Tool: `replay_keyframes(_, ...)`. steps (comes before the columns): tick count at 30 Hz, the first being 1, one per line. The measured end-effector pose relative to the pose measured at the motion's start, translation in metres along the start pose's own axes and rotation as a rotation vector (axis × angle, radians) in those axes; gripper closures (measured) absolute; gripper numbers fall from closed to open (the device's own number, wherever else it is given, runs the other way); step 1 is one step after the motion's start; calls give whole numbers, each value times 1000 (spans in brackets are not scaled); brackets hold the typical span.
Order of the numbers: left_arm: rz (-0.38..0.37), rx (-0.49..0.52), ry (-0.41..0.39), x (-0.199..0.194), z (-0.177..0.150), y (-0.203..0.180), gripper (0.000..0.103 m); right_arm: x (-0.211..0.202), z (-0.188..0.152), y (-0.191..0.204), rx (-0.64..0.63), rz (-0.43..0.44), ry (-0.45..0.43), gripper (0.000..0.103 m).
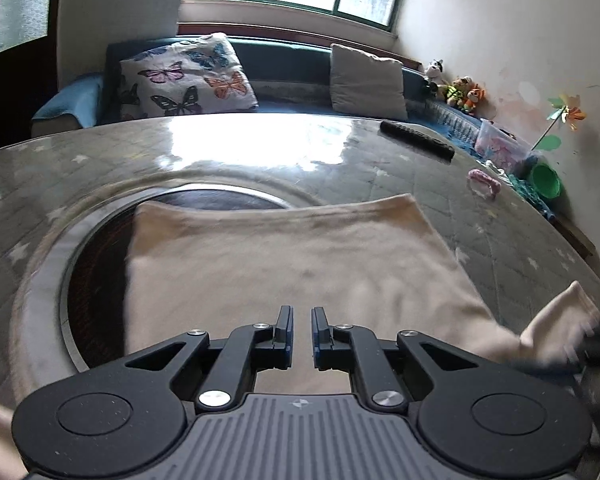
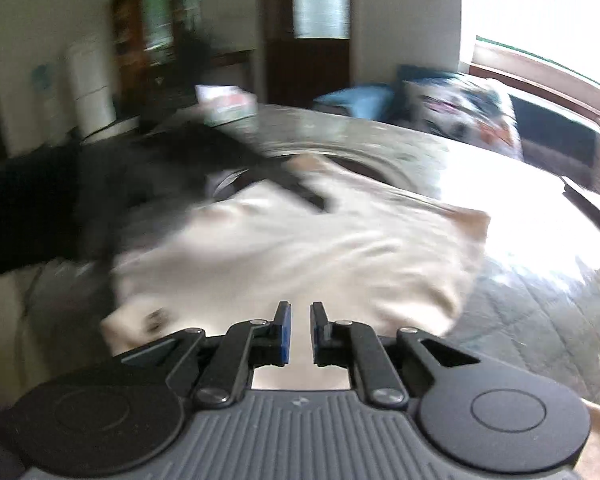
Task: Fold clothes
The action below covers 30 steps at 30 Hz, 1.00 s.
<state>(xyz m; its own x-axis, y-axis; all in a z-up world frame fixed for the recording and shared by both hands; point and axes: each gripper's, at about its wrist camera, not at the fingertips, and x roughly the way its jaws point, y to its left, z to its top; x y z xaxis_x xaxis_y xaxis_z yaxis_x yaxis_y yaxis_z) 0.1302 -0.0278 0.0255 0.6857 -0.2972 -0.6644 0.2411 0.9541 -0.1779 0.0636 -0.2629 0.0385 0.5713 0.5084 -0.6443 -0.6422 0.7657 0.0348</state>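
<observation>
Soft, light, limp cream garment (image 1: 284, 256) on the table (image 1: 500, 216); best pinched at hem corners; left gripper (image 1: 301, 320) and right gripper (image 2: 300, 316) nearly closed, holding nothing.

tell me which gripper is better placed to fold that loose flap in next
Likely right: the flap sticks out at the cloth's right edge, beside the right gripper. The left gripper sits over the cloth's middle.
</observation>
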Motion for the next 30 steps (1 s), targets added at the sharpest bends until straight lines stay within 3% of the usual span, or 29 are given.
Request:
replay_keyframes(5,17,-5,-1,-18,-19,14,93,22,-2,-18,65,-86,27,93)
replay_keyframes(12,81,-36,4,-19,-34,34,94,17,-19,-28,59,-208,75,93)
replay_keyframes(18,116,-59,4,-21,-28,44,94,11,-13,-25,50,-211,78,93)
replay_keyframes(24,90,-18,-13,-16,-19,31,93,30,9,-27,60,-181,28,84)
replay_keyframes(30,127,-27,13,-7,-21,45,93,47,7,-45,104,-193,61,84)
